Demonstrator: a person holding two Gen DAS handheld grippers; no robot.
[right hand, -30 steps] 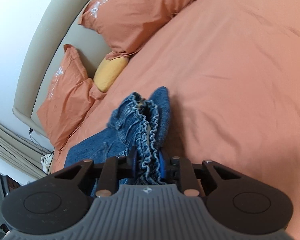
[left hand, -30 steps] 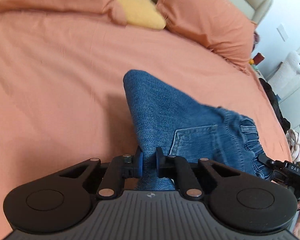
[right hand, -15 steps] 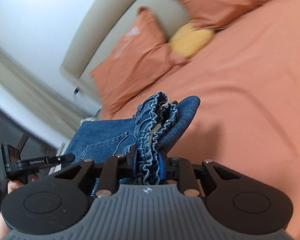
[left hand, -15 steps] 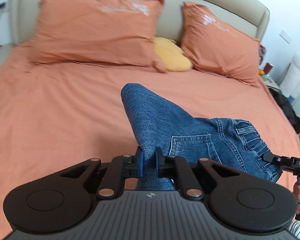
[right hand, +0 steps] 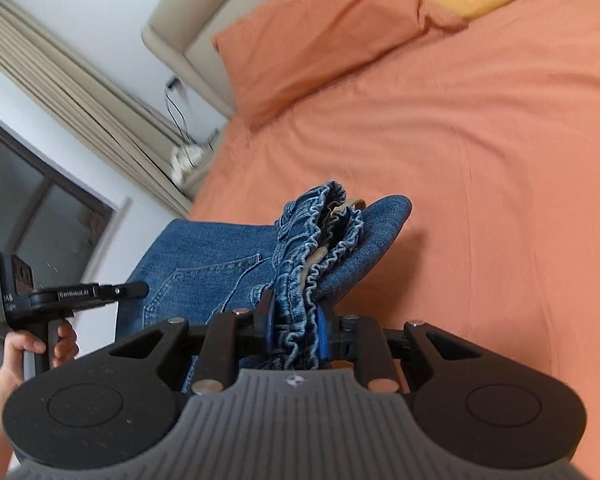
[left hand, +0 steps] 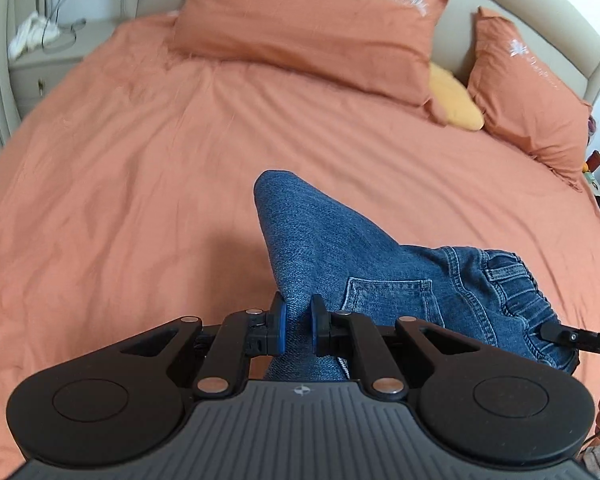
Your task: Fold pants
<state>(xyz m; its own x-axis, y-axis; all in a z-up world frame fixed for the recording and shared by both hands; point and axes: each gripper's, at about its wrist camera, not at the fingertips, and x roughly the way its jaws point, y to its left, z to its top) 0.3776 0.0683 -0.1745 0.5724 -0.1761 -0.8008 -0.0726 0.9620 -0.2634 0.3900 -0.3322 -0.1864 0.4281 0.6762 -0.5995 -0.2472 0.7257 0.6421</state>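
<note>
The left gripper [left hand: 296, 330] is clamped on a fold of the jeans [left hand: 364, 264], and the right gripper [right hand: 293, 330] is clamped on the gathered elastic waistband [right hand: 316, 248]. The jeans hang between the two grippers, above the orange bed [left hand: 140, 184]. The waistband bunch is thick, so I think some layers can slip out of the right jaws if the cloth is pulled tight. The free folded end [right hand: 384, 210] can flop open when it is laid down, and the fold becomes uneven. Further away, the pillows [left hand: 312, 28] are well apart.
</note>
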